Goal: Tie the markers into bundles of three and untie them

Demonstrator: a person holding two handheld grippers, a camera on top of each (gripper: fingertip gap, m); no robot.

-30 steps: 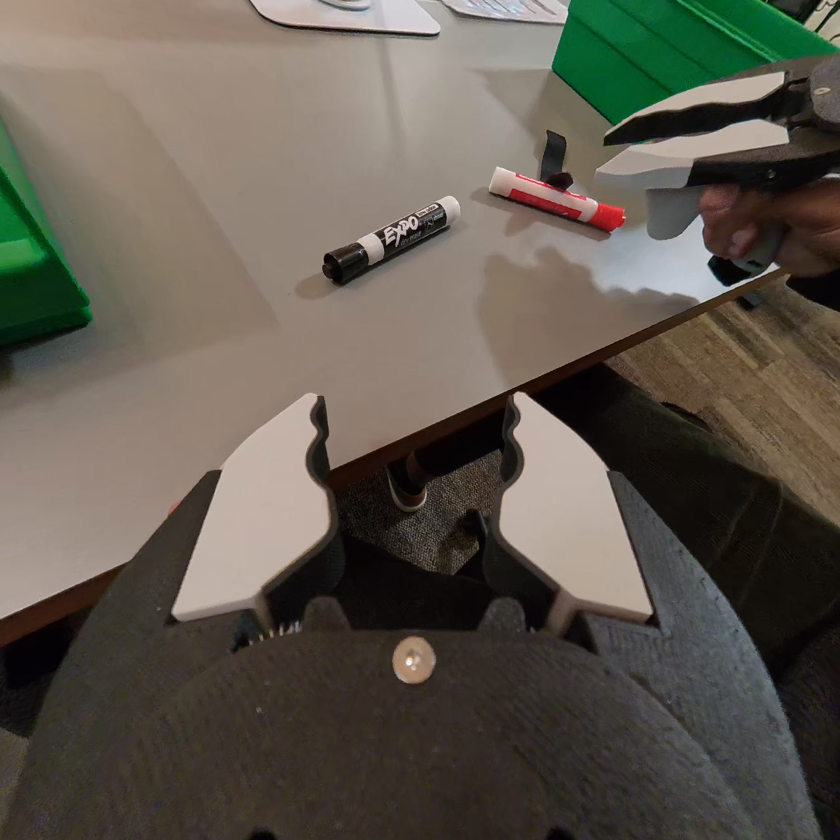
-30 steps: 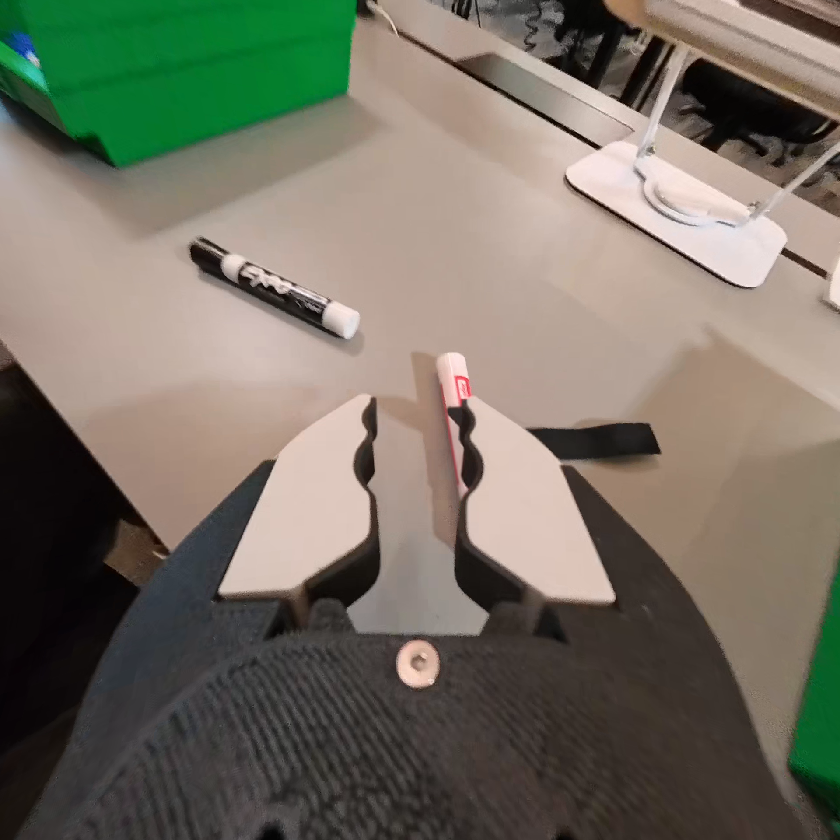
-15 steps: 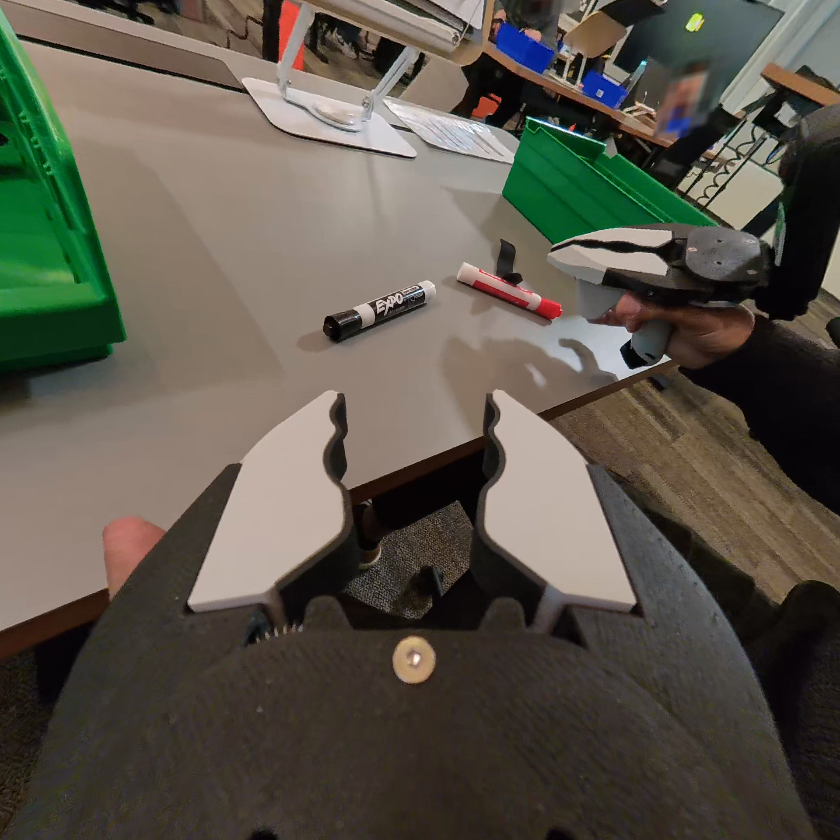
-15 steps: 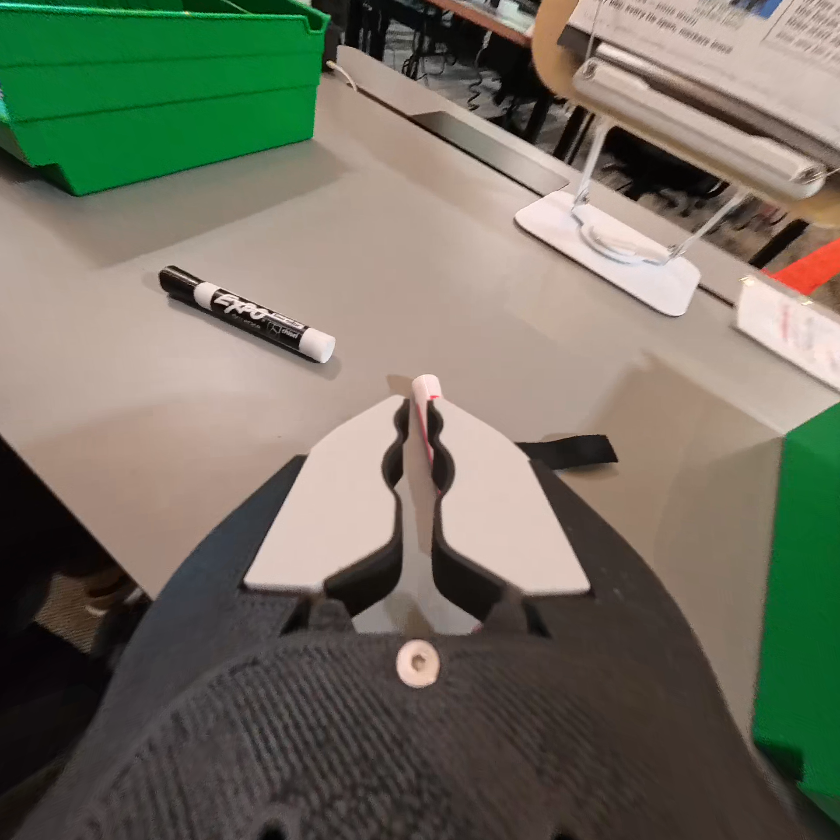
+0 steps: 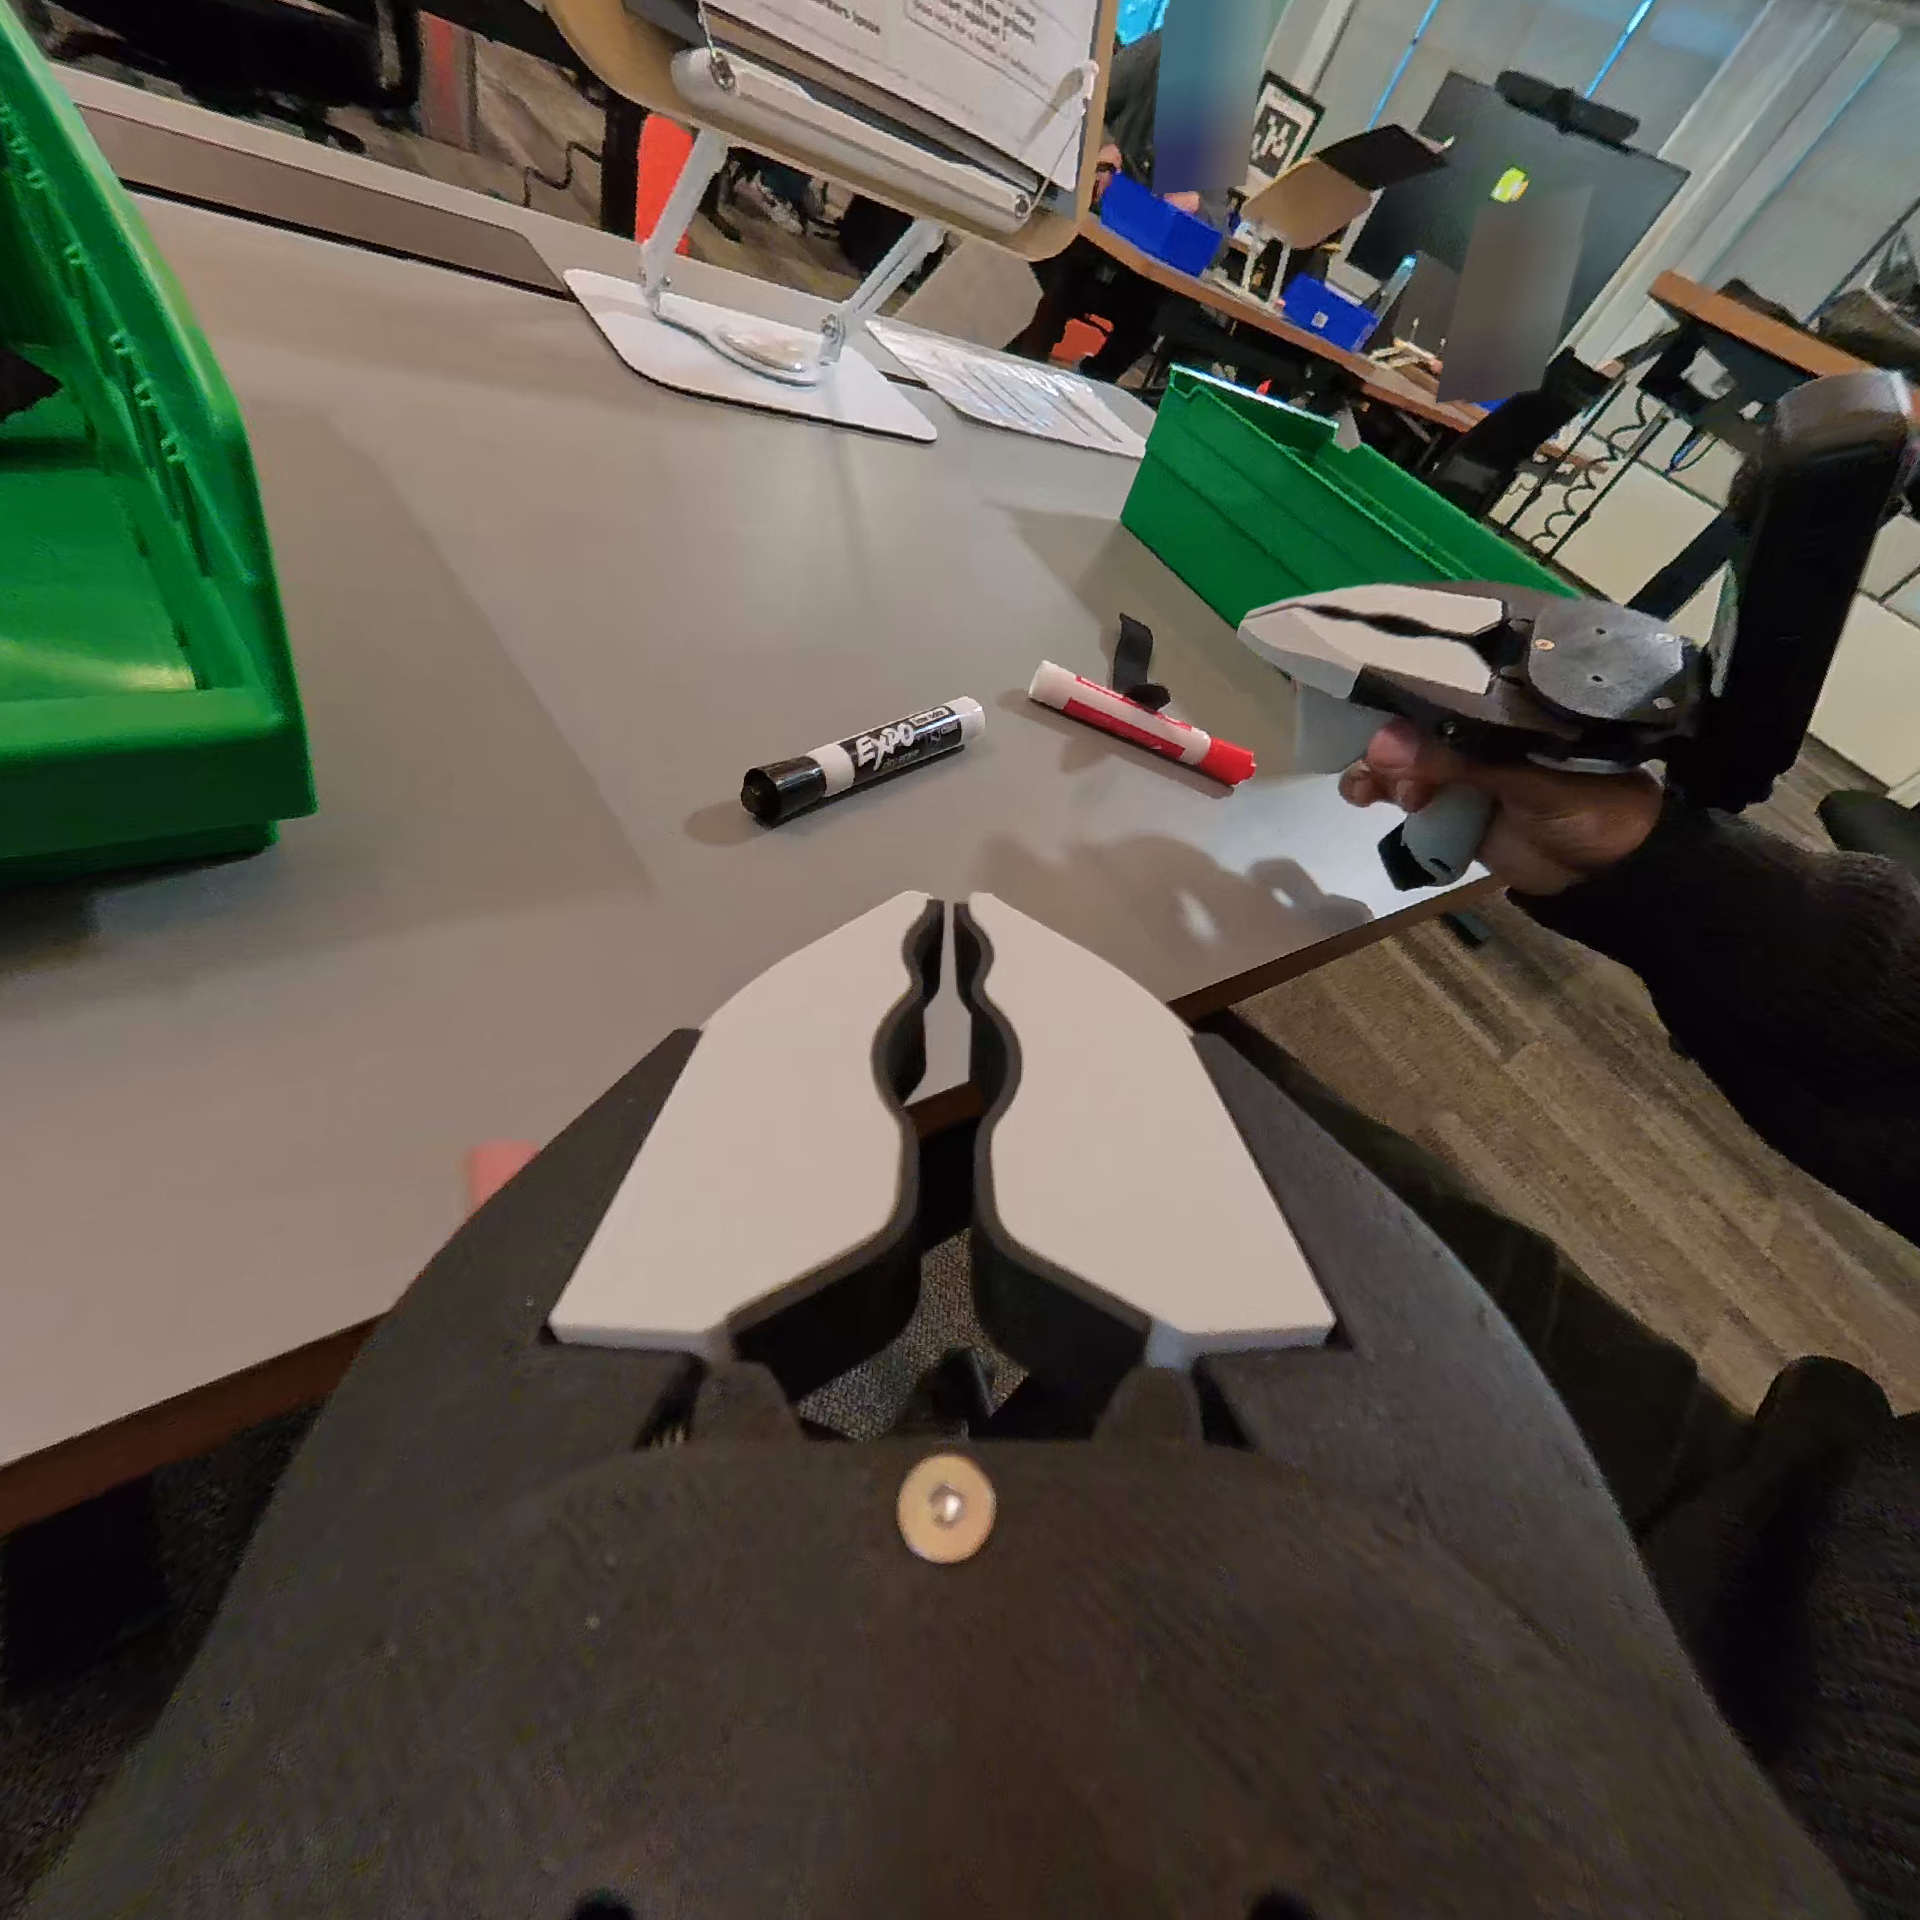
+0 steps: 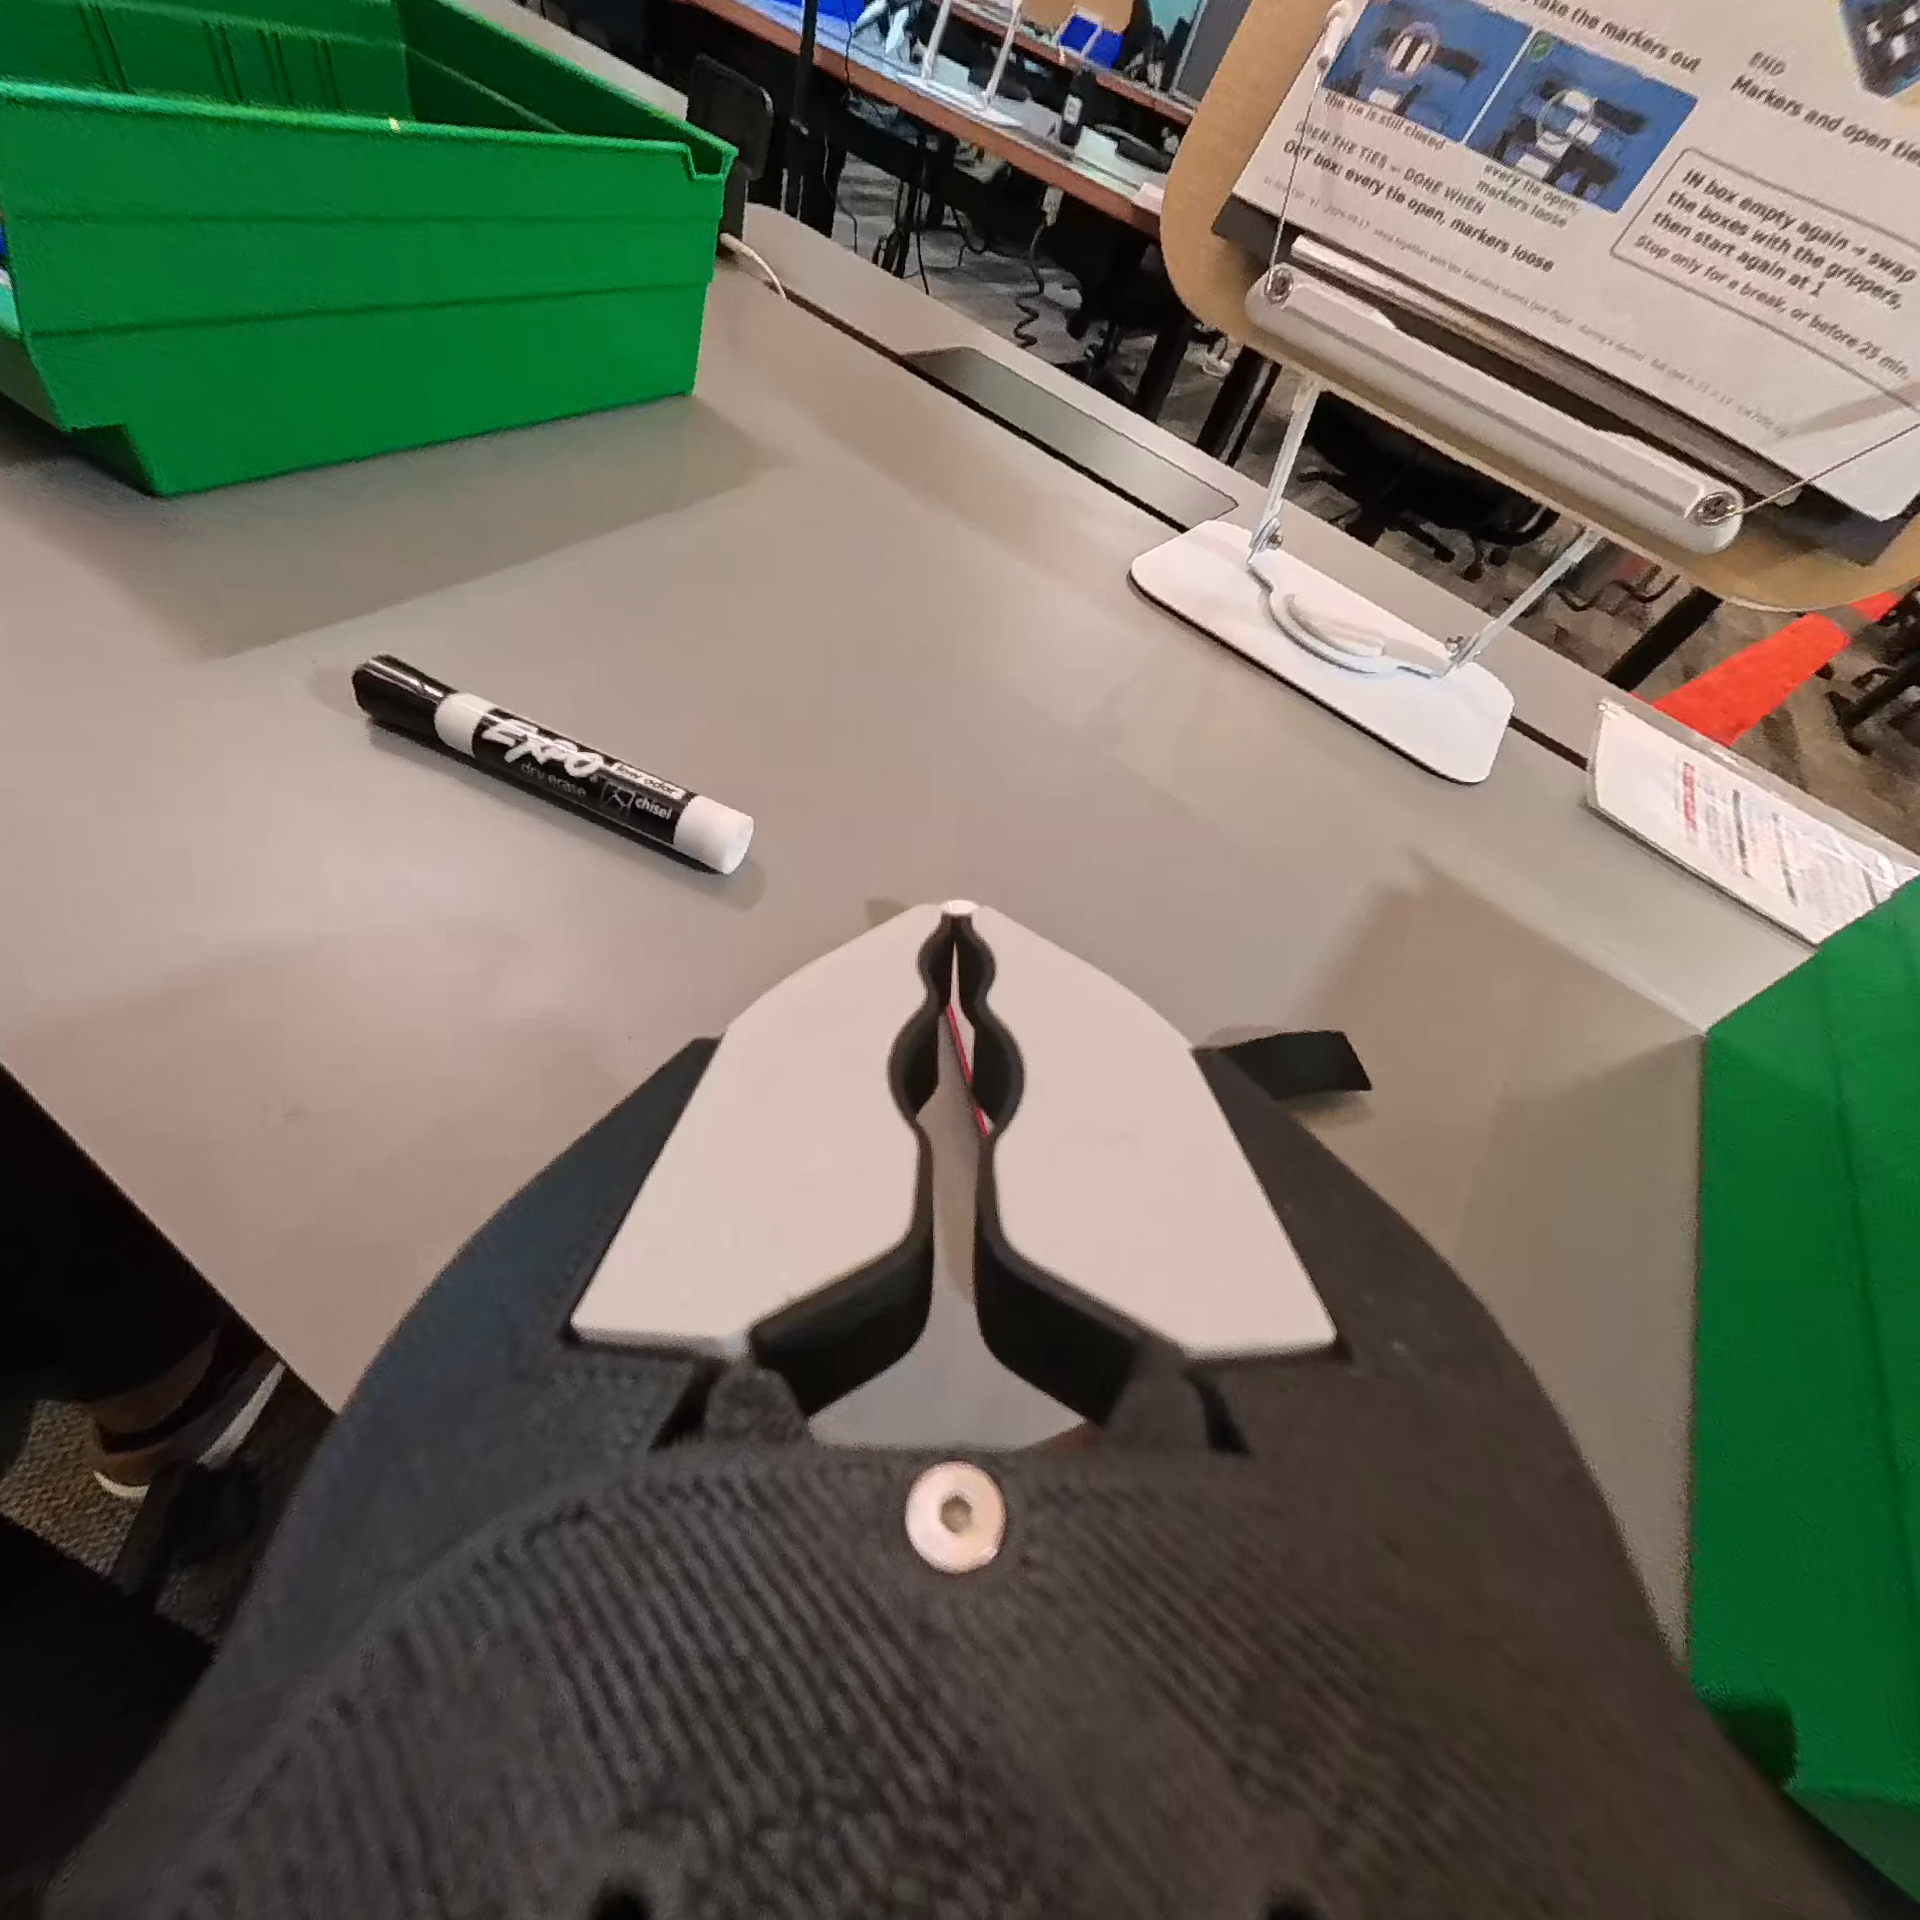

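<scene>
A black marker (image 5: pixel 862 758) and a red marker (image 5: pixel 1138 722) lie on the grey table (image 5: pixel 520 623), with a black strap (image 5: pixel 1132 655) beside the red one. My left gripper (image 5: pixel 951 904) is shut and empty, over the table's near edge, short of the black marker. My right gripper (image 5: pixel 1262 623) is shut and empty, held in a hand above the red marker's capped end without touching it. In the right wrist view the right gripper (image 6: pixel 954 914) hides most of the red marker (image 6: pixel 966 1060), which shows through the finger gap. The black marker (image 6: pixel 551 764) lies to the left and the strap (image 6: pixel 1288 1060) to the right.
A green bin (image 5: pixel 104 520) stands at the left and another green bin (image 5: pixel 1299 509) at the back right. A document stand (image 5: pixel 758 343) with a white base sits at the far side, and a sleeved sheet (image 6: pixel 1745 831) lies beside it. The table edge (image 5: pixel 1299 956) runs under both grippers. My right fingertips sit around 25 centimeters from my left ones. From my right tips it is roughly 15 centimeters to the strap (image 6: pixel 1288 1060); from my left, 40 centimeters.
Both grippers have closed from open. Both views have tilted up and now show more of the room. The markers and strap have not moved.
</scene>
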